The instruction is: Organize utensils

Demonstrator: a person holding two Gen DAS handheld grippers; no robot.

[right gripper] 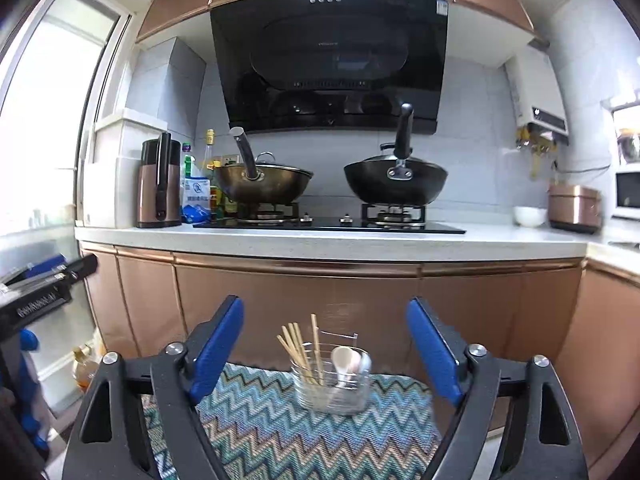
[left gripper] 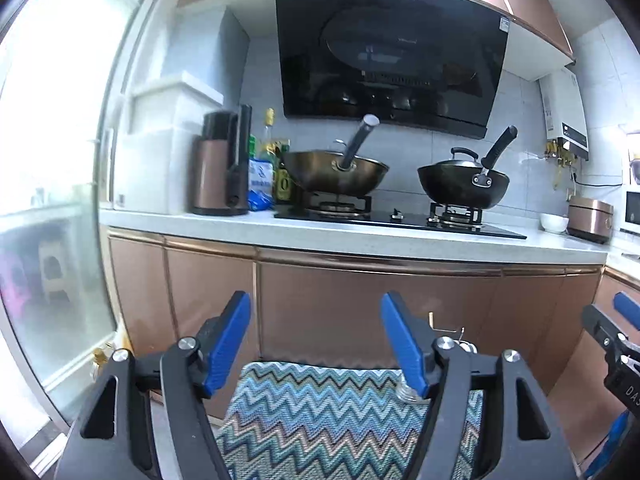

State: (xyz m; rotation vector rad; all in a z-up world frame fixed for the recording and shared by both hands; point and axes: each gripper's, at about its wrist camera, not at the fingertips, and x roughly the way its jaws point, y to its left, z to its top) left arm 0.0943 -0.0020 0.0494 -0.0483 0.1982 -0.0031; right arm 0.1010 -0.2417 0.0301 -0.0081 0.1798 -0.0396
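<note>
In the right wrist view a clear glass holder (right gripper: 334, 380) stands on a zigzag-patterned cloth (right gripper: 260, 432). It holds several wooden chopsticks (right gripper: 300, 350) and pale spoons (right gripper: 346, 360). My right gripper (right gripper: 325, 336) is open and empty, its blue fingers either side of the holder and short of it. My left gripper (left gripper: 315, 334) is open and empty above the same cloth (left gripper: 320, 412). Part of the holder (left gripper: 408, 390) shows behind its right finger. Each gripper shows at the edge of the other's view, the right one (left gripper: 616, 344) and the left one (right gripper: 44, 288).
A white counter (right gripper: 320, 244) with copper cabinet doors (right gripper: 300, 296) stands beyond the cloth. On it are a hob with two woks (right gripper: 264, 182) (right gripper: 396, 182), a kettle (right gripper: 158, 184), bottles (right gripper: 208, 176), a white bowl (right gripper: 530, 216) and a rice cooker (right gripper: 574, 208). A glass door (left gripper: 52, 160) is at left.
</note>
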